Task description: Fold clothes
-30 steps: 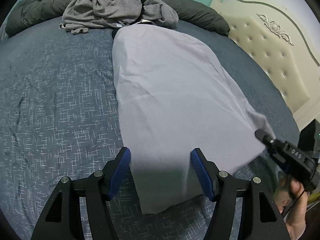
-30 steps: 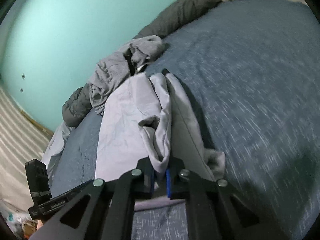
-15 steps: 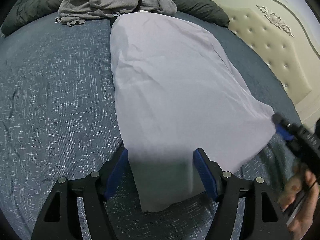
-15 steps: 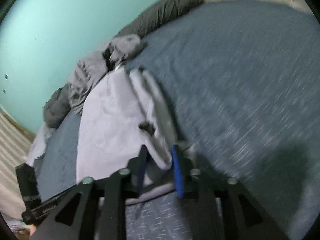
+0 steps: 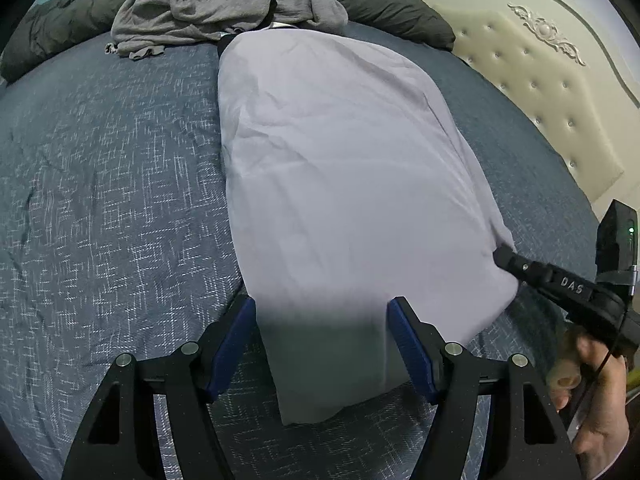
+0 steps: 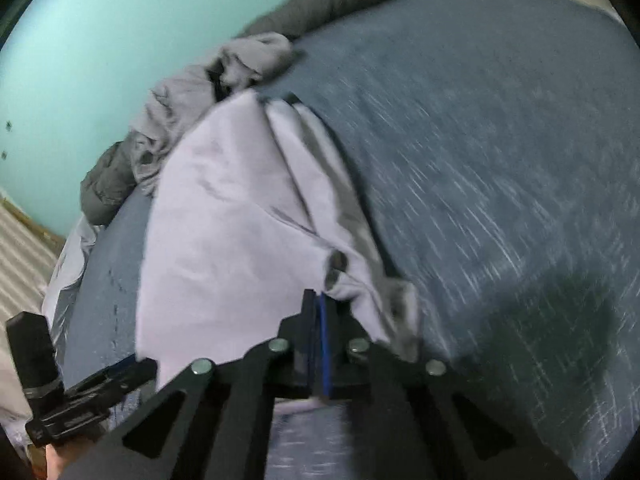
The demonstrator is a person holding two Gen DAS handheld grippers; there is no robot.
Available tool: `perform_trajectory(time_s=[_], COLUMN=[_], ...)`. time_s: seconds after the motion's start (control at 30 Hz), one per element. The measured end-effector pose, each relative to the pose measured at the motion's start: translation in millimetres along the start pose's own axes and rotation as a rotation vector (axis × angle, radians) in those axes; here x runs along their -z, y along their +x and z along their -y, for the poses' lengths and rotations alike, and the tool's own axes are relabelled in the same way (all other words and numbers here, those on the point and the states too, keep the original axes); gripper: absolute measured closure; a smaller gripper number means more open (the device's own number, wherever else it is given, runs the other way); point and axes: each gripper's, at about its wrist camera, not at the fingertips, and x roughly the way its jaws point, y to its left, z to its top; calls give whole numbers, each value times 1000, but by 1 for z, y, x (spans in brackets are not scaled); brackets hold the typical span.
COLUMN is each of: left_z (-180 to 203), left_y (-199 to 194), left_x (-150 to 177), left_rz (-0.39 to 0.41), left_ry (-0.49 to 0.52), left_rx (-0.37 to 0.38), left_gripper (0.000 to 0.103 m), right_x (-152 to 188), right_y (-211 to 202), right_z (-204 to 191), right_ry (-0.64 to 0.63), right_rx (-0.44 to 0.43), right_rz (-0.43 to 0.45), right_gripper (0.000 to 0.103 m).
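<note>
The lavender garment (image 5: 344,184) lies lengthwise down the bed (image 5: 100,200), partly folded. Your right gripper (image 6: 320,312) pinches its near-right corner; your left gripper (image 5: 322,344) straddles the near end, spread. Next, grip there.

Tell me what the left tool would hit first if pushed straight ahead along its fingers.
Probably the lilac garment: its near end already lies between the open left tool fingers. Beyond it sits the grey clothes pile. Height above the cloth is unclear.
</note>
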Motion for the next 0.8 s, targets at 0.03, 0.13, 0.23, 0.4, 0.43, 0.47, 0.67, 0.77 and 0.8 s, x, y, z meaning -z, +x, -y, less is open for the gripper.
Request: perform_trajectory(time_s=[0.03,0.13,0.23,0.4,0.43,0.47,0.67,0.77,0.8], left_z=[0,-1,-4,-22,-25,-29,-48,-52,-54], left_y=[-1,-11,-23,-37,-38,-40,-45,-48,-49], left_x=[0,-1,-4,1,2,3,16,18,17], left_rz=[4,27,55,87,90,92,99,101,101], left_ry=[-2,0,-1,-19,-21,-23,-46,-49,-51], left_rx=[3,8,13,23,26,29,45,47,47], left_gripper=[30,30,30,30,30,30,30,30,30], right_x=[1,2,1,3,3,1,-27,-45,-52], right_y=[1,7,12,3,-1,-8,-28,-31,-32], right_z=[-1,-4,-4,1,4,2,-32,-52,-59], right_ry=[-12,-32,-22,17,36,35,-46,-100,-117], right_rx=[14,46,44,13,-1,-1,-12,-29,-34], right_rz=[-9,-25,-33,-8,7,21,47,43,41], right_gripper=[103,103,103,103,103,103,101,101,100])
